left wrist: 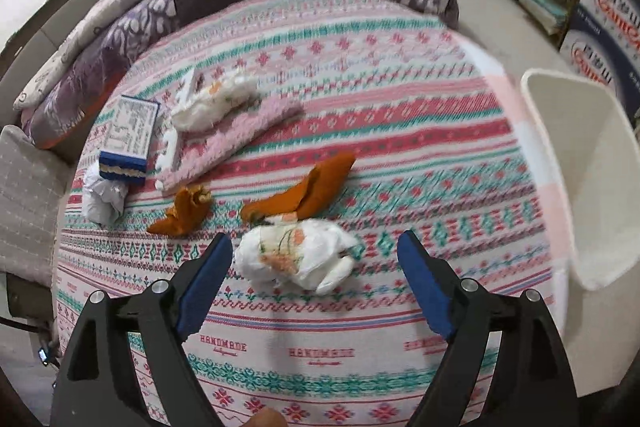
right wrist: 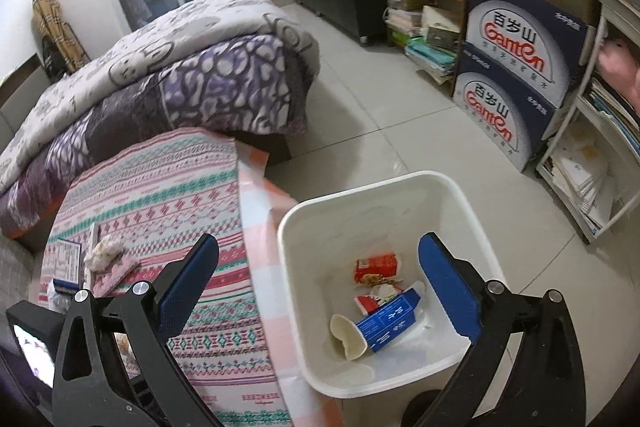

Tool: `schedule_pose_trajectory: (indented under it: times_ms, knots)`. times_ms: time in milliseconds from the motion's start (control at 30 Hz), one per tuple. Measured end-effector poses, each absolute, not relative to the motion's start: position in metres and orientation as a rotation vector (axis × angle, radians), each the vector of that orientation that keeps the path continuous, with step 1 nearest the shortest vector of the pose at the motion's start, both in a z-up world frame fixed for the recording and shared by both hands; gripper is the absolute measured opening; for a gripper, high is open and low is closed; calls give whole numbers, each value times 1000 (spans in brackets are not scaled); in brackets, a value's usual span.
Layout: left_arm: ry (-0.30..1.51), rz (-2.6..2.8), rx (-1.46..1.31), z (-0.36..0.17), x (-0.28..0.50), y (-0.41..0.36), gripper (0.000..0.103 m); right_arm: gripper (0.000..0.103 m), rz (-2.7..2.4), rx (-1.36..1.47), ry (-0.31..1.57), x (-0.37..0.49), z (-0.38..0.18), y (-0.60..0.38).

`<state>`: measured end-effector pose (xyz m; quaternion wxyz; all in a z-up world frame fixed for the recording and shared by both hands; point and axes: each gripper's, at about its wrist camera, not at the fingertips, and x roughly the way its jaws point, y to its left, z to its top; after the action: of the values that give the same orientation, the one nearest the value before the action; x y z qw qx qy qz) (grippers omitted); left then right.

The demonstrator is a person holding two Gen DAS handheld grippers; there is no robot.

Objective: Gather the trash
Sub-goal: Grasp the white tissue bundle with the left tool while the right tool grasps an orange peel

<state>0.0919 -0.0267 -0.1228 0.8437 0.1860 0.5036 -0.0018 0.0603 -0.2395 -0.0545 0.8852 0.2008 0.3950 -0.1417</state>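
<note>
A crumpled white wad of tissue printed with orange flowers and green stems lies low in the middle of the left wrist frame, on the patterned cloth. It sits between the two blue pads of the left gripper, whose jaws stand wide with neither pad touching it. A second wad of the same print rests in the upper left, on a pink knitted piece, and a plain white crumpled paper lies at the left edge, so three paper wads in all. Two orange scraps lie just above the near wad (soft and folded, what they are made of is unclear). One blue-sided box sits at left. The white bin shows at the right edge.

In the right wrist frame, the right gripper is also spread wide and empty, its pads framing the mouth of the bin at lower centre. Inside lie two red cartons, one blue carton and one pale paper cup on its side. Two stacked blue water cases stand at the upper right.
</note>
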Motion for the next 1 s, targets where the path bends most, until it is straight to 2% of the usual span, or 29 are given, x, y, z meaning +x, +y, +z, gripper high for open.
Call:
schedule_pose_trajectory:
  times_ms: [200,267,300,333,900,1000]
  knots:
    - [1113,-51,340,-134,99,-7,81,96,-250,408,869,75,-63,-218]
    - [1118,-75,331,-134,99,-1,67,96,-236,415,887,80,-67,-212]
    - [1124,-81,321,-134,99,3,55,96,-227,421,898,82,-70,-209]
    - [1124,-88,303,-133,99,8,54,96,-217,430,911,86,-72,-205]
    - [962,68,104,-62,92,110,52,95,-40,382,1040,125,-107,-78]
    - [952,96,66,-56,95,128,52,89,-28,343,1058,128,-113,-56]
